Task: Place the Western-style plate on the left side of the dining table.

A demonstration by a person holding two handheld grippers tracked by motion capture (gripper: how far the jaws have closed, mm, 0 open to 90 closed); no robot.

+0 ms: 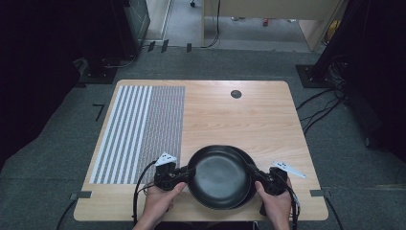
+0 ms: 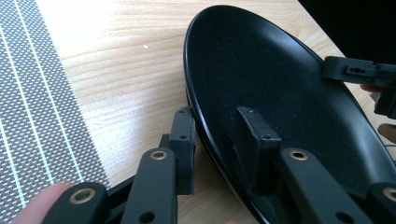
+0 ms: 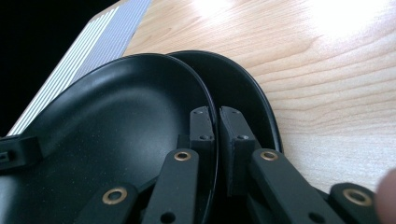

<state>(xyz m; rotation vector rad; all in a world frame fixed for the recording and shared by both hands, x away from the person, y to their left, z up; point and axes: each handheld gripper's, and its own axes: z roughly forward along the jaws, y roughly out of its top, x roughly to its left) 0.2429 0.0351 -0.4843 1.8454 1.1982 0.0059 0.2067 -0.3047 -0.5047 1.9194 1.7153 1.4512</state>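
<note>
In the high view, two black plates sat stacked at the lower middle of the frame, near the front edge of the wooden surface (image 1: 249,120): the upper plate (image 1: 218,176) lay offset toward the lower left over the lower plate (image 1: 247,158), whose rim showed as a crescent at the upper right. The left claw (image 1: 184,173) met the upper plate's left rim, held by the left hand (image 1: 160,199) coming in from the bottom edge; the right claw (image 1: 254,175) met the stack's right rim, held by the right hand (image 1: 275,203). In the left claw's own view, its jaws straddled the upper plate's rim, one inside the dish and one outside, with a visible gap on the outer side, so the jaws stood partly spread around the rim rather than pinching it. In the right claw's own view, the jaws were pressed nearly together on the upper plate's rim, with the lower plate just beyond at the right. A striped and patterned mat (image 1: 139,132) covered the left part of the surface, apart from the plates.
</note>
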